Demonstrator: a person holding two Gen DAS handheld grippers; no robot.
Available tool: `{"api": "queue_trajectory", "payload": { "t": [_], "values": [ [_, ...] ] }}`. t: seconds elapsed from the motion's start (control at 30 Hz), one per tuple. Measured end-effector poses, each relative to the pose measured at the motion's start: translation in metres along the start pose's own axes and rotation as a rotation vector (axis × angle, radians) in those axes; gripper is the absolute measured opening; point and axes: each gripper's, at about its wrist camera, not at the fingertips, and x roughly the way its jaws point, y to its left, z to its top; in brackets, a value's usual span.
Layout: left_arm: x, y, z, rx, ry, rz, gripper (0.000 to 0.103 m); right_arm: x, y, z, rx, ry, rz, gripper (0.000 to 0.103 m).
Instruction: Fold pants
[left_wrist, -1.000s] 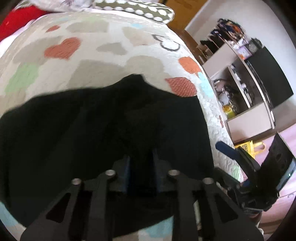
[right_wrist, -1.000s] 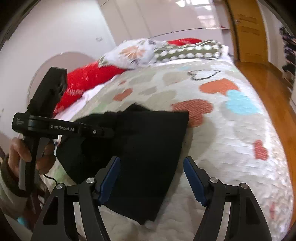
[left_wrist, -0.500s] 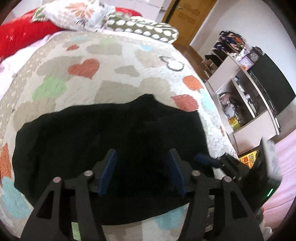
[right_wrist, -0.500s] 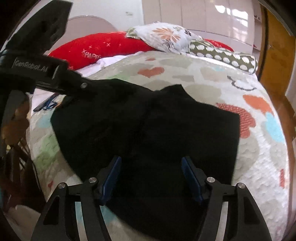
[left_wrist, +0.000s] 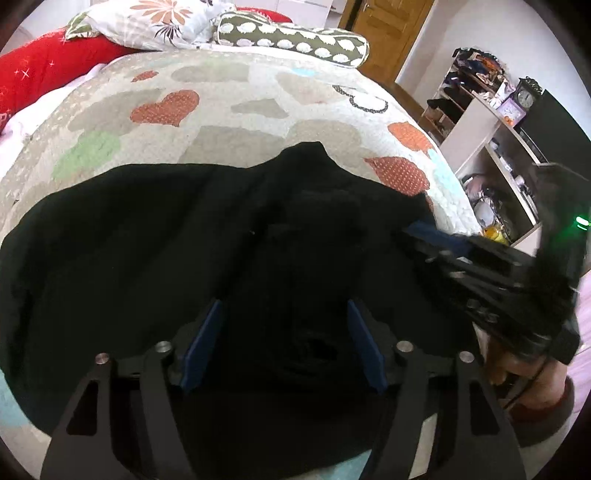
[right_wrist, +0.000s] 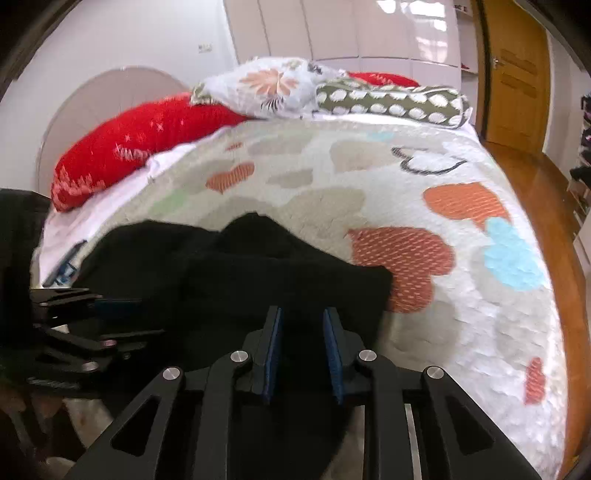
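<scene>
Right claw (right_wrist: 301, 341) narrowed over pants (right_wrist: 280, 273).

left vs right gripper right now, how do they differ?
Left gripper has its jaws spread wide over the black pants, pinching nothing; right gripper has its jaws narrowed on a fold of the pants near the right edge. Both share blue pads and sit at the near hem on the quilt.

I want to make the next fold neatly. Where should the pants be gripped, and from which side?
Probably at the near edge of the pants, approached from the foot of the bed. That edge hangs at the bed's rim, so fingers can slip around it. The left gripper is open over it; the right gripper is nearly shut there.
</scene>
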Motion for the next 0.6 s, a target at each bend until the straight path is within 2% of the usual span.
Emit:
{"api": "queue_trajectory", "payload": {
  "t": [0.1, 0.23, 0.37, 0.4, 0.53, 0.6],
  "values": [
    [-0.003, -0.001, -0.002, -0.001, -0.005, 0.004, 0.071, 0.004, -0.005, 0.000, 0.038, 0.006, 0.012, 0.021],
    [-0.021, -0.001, -0.005, -0.004, -0.021, 0.016, 0.071, -0.017, 0.001, 0.003, 0.034, -0.022, 0.026, 0.028],
    [-0.028, 0.004, -0.012, -0.007, -0.027, 0.049, 0.071, -0.029, 0.022, 0.009, 0.007, -0.050, 0.131, 0.037],
    [-0.026, 0.006, -0.013, -0.016, -0.021, 0.054, 0.071, -0.024, 0.029, 0.012, -0.004, -0.046, 0.152, 0.040],
    [-0.021, 0.018, -0.015, -0.069, -0.009, 0.039, 0.071, 0.008, 0.057, 0.020, -0.055, -0.001, 0.161, 0.040],
    [-0.023, 0.019, -0.016, -0.073, -0.013, 0.040, 0.071, 0.028, 0.063, 0.020, -0.061, 0.033, 0.141, 0.040]
  ]
}}
